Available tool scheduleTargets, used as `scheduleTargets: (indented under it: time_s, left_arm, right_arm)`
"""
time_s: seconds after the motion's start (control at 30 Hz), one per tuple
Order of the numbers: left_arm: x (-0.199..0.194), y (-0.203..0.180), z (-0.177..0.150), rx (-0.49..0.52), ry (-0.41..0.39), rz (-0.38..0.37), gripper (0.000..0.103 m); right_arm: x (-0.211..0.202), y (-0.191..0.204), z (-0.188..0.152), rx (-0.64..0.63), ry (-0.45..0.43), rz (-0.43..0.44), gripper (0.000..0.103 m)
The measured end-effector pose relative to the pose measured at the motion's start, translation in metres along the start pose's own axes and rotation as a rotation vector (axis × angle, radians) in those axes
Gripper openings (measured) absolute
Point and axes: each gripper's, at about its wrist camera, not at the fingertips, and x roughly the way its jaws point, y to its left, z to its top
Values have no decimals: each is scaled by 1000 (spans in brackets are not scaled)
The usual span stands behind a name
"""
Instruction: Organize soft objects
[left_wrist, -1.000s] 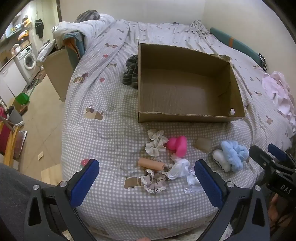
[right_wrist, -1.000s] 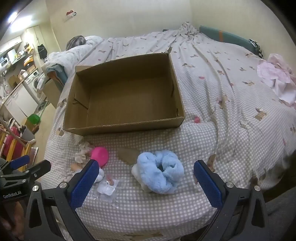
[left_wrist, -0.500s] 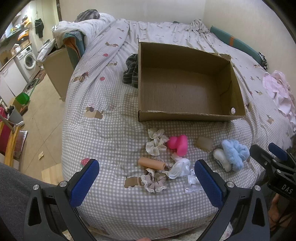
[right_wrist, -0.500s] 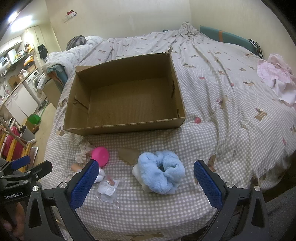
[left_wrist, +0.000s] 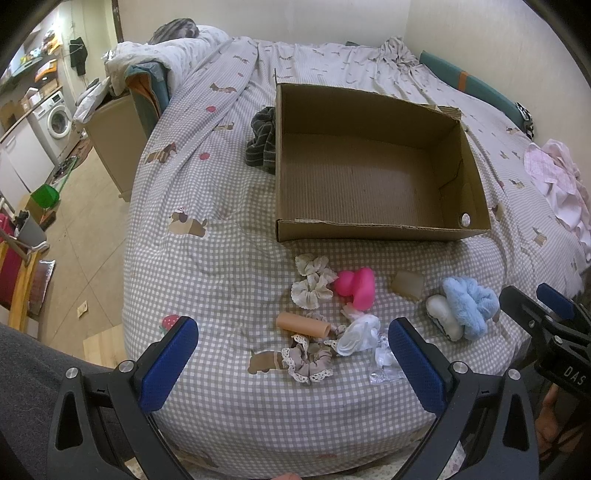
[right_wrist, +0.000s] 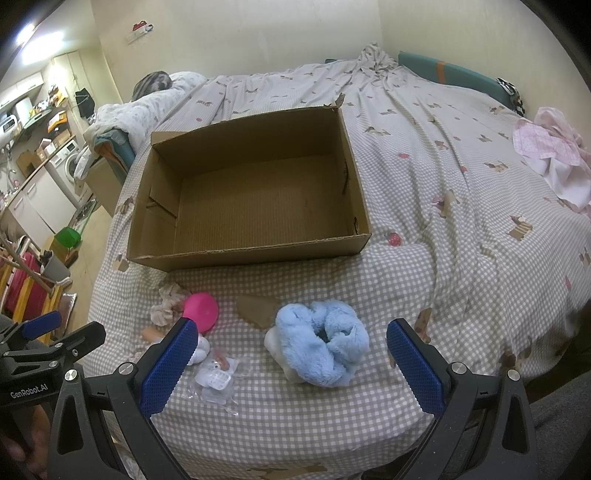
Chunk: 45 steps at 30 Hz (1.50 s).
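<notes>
An empty cardboard box (left_wrist: 376, 229) (right_wrist: 255, 254) sits on the checked bedspread. In front of it lie soft items: a fluffy blue scrunchie (left_wrist: 471, 306) (right_wrist: 321, 343) on a white piece (left_wrist: 443, 321), a pink squishy toy (left_wrist: 356, 288) (right_wrist: 201, 310), cream lace scrunchies (left_wrist: 312, 280), a peach tube (left_wrist: 303, 325), a taupe lace scrunchie (left_wrist: 308, 360), a white scrunchie (left_wrist: 360, 334) and a clear plastic packet (left_wrist: 384, 363) (right_wrist: 216, 376). My left gripper (left_wrist: 291, 362) is open above the taupe scrunchie. My right gripper (right_wrist: 288, 363) is open around the blue scrunchie's near side.
A dark striped cloth (left_wrist: 262, 142) lies left of the box. Pink clothing (left_wrist: 554, 181) (right_wrist: 554, 155) lies at the bed's right. A flat brown card piece (left_wrist: 408, 284) (right_wrist: 258, 310) lies by the blue scrunchie. The bed edge drops to the floor at left, with a wooden cabinet (left_wrist: 118, 144).
Both grippers have shifted slightly, so the box and items sit a little lower in the views. Nothing was taken or let go.
</notes>
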Motion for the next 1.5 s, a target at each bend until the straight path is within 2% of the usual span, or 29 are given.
scheduleTargets:
  time_s: [1.5]
  left_arm:
    - [4, -2, -1, 13, 13, 19, 103]
  right_arm:
    - [2, 3, -1, 0, 1, 6, 103]
